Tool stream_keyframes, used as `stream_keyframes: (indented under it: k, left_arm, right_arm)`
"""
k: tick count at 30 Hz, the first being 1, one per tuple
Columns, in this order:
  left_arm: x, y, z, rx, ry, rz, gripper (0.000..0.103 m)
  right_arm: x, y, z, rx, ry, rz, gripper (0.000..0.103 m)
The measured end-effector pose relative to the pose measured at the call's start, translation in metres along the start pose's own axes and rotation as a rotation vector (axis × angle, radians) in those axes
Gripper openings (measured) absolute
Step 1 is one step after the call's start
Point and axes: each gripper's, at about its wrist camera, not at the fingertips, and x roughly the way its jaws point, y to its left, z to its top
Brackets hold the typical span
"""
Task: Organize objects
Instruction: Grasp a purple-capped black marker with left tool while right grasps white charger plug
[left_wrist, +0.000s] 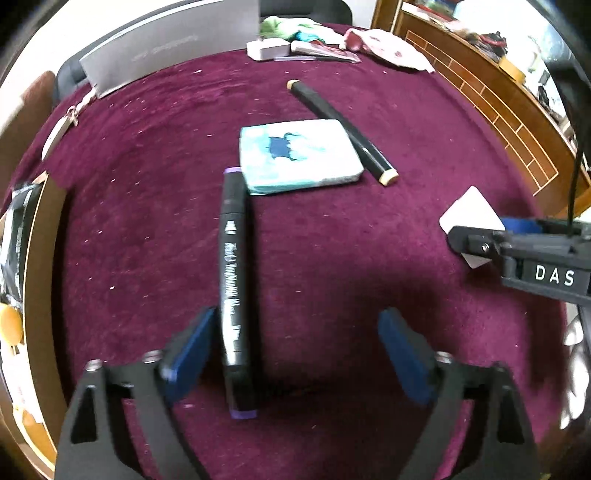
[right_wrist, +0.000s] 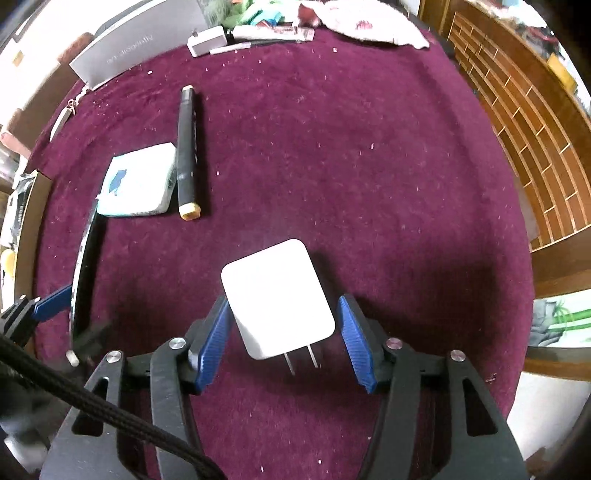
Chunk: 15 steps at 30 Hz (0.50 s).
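The left claw (left_wrist: 295, 354) is released, its blue pads wide apart, with a purple-capped marker (left_wrist: 236, 291) lying on the maroon surface (left_wrist: 369, 240) just beside its left pad. The right claw (right_wrist: 282, 339) stands released around a white charger (right_wrist: 277, 299), not pressing it. Toward the far edge, a tissue pack (left_wrist: 299, 155) touches a tan-capped marker (left_wrist: 343, 129).

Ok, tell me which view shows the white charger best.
The right wrist view: the white charger lies whole between the open right gripper pads, prongs showing. In the left wrist view only its corners peek out behind that gripper.
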Motion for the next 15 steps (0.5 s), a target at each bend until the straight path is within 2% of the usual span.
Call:
stream_keyframes:
  k: [1,4,8,10,12,14,15]
  left_arm:
    - [0.002,-0.003,0.000,0.007,-0.003,0.002,0.100]
    - [0.006,-0.012,-0.001,0.039,-0.007,0.044,0.101]
    - [0.005,-0.011,-0.002,0.031,-0.038,0.041,0.101]
    - [0.004,-0.010,-0.003,0.042,-0.039,0.038,0.101]
    - [0.005,-0.010,-0.001,0.042,-0.033,0.035,0.101]
    - [0.004,-0.010,-0.001,0.038,-0.044,0.030,0.101]
    - [0.005,-0.009,0.001,0.035,-0.050,0.026,0.098]
  right_arm:
    - [0.000,0.001,0.000,0.001,-0.001,-0.006,0.058]
    - [0.002,0.003,0.001,-0.016,-0.001,-0.027,0.061]
    - [0.006,0.016,-0.003,-0.080,0.011,-0.067,0.078]
    - [0.008,0.016,-0.003,-0.062,0.009,-0.067,0.082]
    - [0.012,0.018,-0.001,-0.069,0.027,-0.040,0.103]
    - [0.017,0.029,0.000,-0.128,0.031,-0.073,0.103]
    - [0.017,0.027,0.001,-0.116,0.040,-0.063,0.103]
